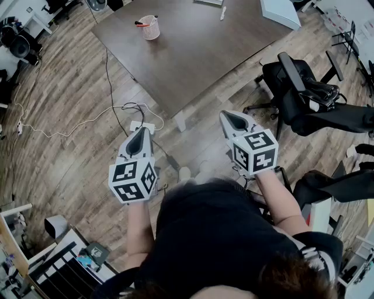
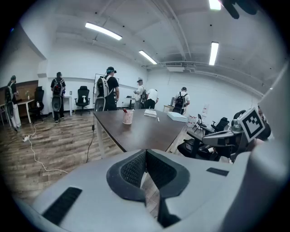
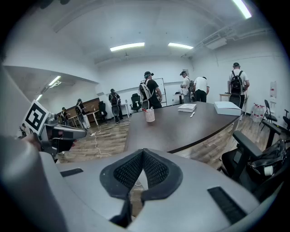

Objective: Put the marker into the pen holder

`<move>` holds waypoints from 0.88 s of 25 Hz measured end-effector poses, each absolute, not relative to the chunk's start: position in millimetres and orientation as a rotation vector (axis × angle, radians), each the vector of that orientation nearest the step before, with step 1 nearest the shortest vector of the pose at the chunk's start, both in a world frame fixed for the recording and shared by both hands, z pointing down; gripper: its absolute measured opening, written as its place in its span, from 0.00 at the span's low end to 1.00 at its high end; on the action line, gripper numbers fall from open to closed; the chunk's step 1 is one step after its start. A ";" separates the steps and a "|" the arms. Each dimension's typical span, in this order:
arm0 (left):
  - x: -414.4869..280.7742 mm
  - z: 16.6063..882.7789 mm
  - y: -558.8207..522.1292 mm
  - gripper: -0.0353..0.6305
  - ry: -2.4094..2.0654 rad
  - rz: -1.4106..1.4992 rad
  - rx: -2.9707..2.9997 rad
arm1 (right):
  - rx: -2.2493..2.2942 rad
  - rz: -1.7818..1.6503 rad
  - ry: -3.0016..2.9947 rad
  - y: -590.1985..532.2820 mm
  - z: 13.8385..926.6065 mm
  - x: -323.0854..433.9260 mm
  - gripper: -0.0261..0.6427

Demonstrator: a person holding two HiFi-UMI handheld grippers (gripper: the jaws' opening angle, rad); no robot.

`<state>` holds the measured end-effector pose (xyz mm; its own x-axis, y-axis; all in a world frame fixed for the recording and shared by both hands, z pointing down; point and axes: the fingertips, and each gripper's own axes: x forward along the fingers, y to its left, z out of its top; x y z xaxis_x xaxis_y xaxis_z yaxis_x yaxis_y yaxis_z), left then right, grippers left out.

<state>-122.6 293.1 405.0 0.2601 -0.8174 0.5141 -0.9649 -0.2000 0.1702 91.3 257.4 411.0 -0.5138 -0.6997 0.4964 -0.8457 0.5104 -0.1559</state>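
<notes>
A pink mesh pen holder (image 1: 151, 27) stands on the far left part of the dark brown table (image 1: 193, 58), with a red pen (image 1: 142, 24) sticking out of it. A white marker (image 1: 222, 13) lies on the table's far side. Both grippers hang over the wooden floor, well short of the table. My left gripper (image 1: 140, 132) is shut with nothing between its pads. My right gripper (image 1: 229, 118) is shut and empty too. The left gripper view shows the holder (image 2: 128, 117) and marker (image 2: 157, 119) beyond the left gripper (image 2: 146, 153). The right gripper view shows the holder (image 3: 150, 115) and marker (image 3: 192, 115) past the right gripper (image 3: 143, 152).
Black office chairs (image 1: 304, 93) stand to the right of the table. A white cable (image 1: 76, 125) and power strip lie on the floor at the left. A white box (image 1: 280, 11) rests on the table's far right corner. Several people (image 2: 108, 88) stand behind the table.
</notes>
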 end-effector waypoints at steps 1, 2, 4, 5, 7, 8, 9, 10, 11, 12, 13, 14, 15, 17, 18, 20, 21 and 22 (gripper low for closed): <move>-119.3 404.8 292.6 0.09 -1.610 0.434 2.084 | 1.281 0.547 -2.387 257.0 410.7 93.8 0.07; -115.9 404.4 292.1 0.09 -1.606 0.434 2.086 | 1.281 0.550 -2.389 256.7 410.5 96.3 0.07; -108.1 403.0 290.5 0.09 -1.592 0.422 2.089 | 1.276 0.556 -2.391 256.4 410.7 101.2 0.07; -104.1 402.1 289.4 0.09 -1.585 0.414 2.090 | 1.273 0.560 -2.391 256.4 411.4 103.8 0.07; -97.4 401.3 286.7 0.09 -1.580 0.409 2.093 | 1.268 0.568 -2.387 256.2 414.2 109.1 0.07; -94.6 401.4 285.4 0.09 -1.581 0.413 2.094 | 1.265 0.572 -2.385 255.9 415.7 111.6 0.07; -91.9 401.8 284.0 0.09 -1.582 0.417 2.093 | 1.261 0.573 -2.385 255.4 416.9 114.0 0.07; -89.0 402.2 282.5 0.09 -1.581 0.420 2.092 | 1.255 0.572 -2.388 254.6 417.6 116.2 0.07; -86.0 402.8 280.8 0.09 -1.580 0.422 2.090 | 1.247 0.568 -2.394 253.8 418.0 118.2 0.07; -82.9 403.2 279.1 0.09 -1.578 0.425 2.089 | 1.239 0.562 -2.401 253.0 418.1 120.3 0.07; -79.8 403.8 277.5 0.10 -1.577 0.429 2.088 | 1.233 0.555 -2.408 252.3 417.9 122.7 0.07; -76.8 404.3 275.8 0.09 -1.578 0.434 2.088 | 1.230 0.548 -2.413 251.2 417.6 125.6 0.07; -73.9 404.9 274.2 0.09 -1.580 0.438 2.087 | 1.230 0.542 -2.416 249.7 417.0 128.6 0.07; -69.1 405.8 271.2 0.09 -1.589 0.441 2.081 | 1.230 0.534 -2.424 245.8 415.7 133.6 0.07; -67.3 406.0 269.9 0.09 -1.596 0.444 2.076 | 1.228 0.532 -2.430 243.8 415.1 135.1 0.07; -64.8 406.0 267.4 0.09 -1.614 0.451 2.067 | 1.221 0.526 -2.439 240.3 414.6 137.0 0.07; -64.3 405.7 266.0 0.09 -1.624 0.456 2.064 | 1.217 0.521 -2.442 238.3 414.8 137.8 0.07; -64.3 405.4 264.5 0.09 -1.637 0.460 2.060 | 1.213 0.516 -2.442 235.8 415.6 138.5 0.07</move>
<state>-64.3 264.5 405.4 0.2338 -0.8157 0.5291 -0.9719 -0.1811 0.1503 138.5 235.8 415.6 -0.5642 -0.6773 0.4722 -0.8104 0.5636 -0.1600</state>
